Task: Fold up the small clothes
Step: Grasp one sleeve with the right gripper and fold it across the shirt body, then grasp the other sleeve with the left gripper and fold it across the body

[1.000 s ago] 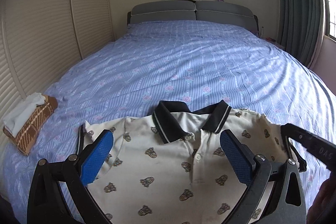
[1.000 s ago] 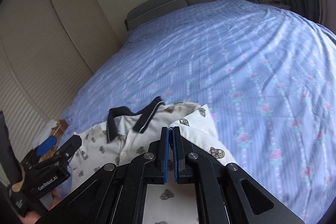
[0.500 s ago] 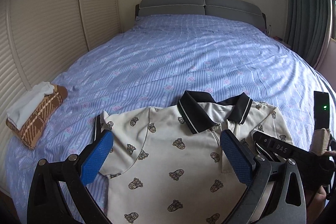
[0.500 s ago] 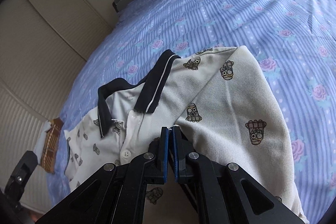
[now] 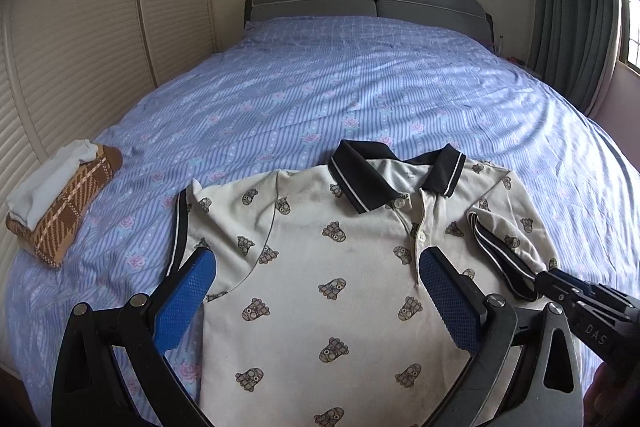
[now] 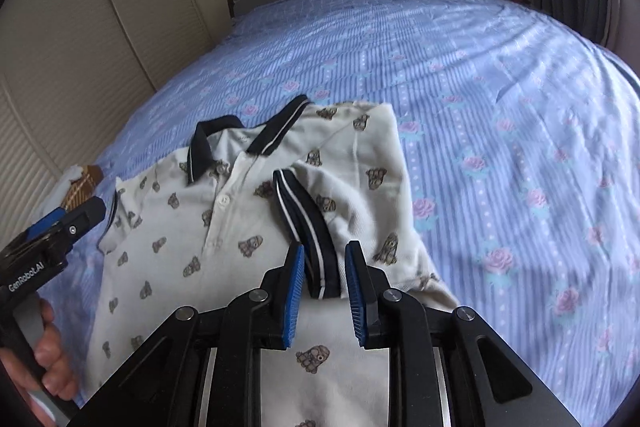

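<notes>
Left wrist view: bed (image 5: pixel 400 99), polo shirt (image 5: pixel 340 267) spread beyond the wide-apart left gripper (image 5: pixel 320 299), folded stack (image 5: pixel 60 203) left of its fingers; right wrist view alone shows the opening right gripper (image 6: pixel 322 291), folded-in sleeve cuff (image 6: pixel 308 223) between its pads, unpressed.

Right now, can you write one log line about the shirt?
polo shirt: flat on bed | sleeve: folded inward | right hand-held gripper: opening, cuff between pads | left hand-held gripper: open, empty
</notes>
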`<state>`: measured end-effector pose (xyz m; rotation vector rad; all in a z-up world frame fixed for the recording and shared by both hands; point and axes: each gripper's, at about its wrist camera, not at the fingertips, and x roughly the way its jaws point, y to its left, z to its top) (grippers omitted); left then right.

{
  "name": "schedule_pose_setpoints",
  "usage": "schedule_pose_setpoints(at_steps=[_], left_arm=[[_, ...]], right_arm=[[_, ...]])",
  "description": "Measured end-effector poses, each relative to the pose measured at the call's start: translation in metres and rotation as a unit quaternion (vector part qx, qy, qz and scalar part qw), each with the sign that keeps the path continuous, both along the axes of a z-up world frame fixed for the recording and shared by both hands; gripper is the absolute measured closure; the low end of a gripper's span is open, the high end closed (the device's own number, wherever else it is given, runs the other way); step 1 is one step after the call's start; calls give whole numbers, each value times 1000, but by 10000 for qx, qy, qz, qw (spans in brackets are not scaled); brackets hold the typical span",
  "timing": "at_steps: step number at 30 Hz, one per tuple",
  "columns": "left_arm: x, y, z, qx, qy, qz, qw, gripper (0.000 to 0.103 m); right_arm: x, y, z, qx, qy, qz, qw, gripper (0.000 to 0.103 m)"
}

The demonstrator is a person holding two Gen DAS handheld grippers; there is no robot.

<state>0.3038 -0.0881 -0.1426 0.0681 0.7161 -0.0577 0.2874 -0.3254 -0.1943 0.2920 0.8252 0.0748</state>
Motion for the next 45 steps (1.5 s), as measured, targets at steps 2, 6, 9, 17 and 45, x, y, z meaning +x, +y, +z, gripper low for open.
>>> schedule_pose_setpoints(at_steps=[2, 6, 9, 17, 45], left_arm=[[-2, 6, -2, 52, 15, 36, 10000, 0], [-4, 24, -5, 70, 45, 154, 9998, 0], [-4, 42, -6, 52, 54, 241, 9997, 0], [25, 118, -9, -382, -6, 293, 9988, 12], [138, 205, -70, -1908, 797, -817, 9750, 92]], right_arm=[[5, 3, -19, 145, 333, 40, 9993, 80], [3, 5, -30, 346, 505, -12, 9981, 80], [-3, 13, -12, 148, 361, -79, 9992, 80], [3, 85, 39, -283, -408, 93, 9987, 80], [45, 192, 21, 38, -319, 86, 9994, 80]])
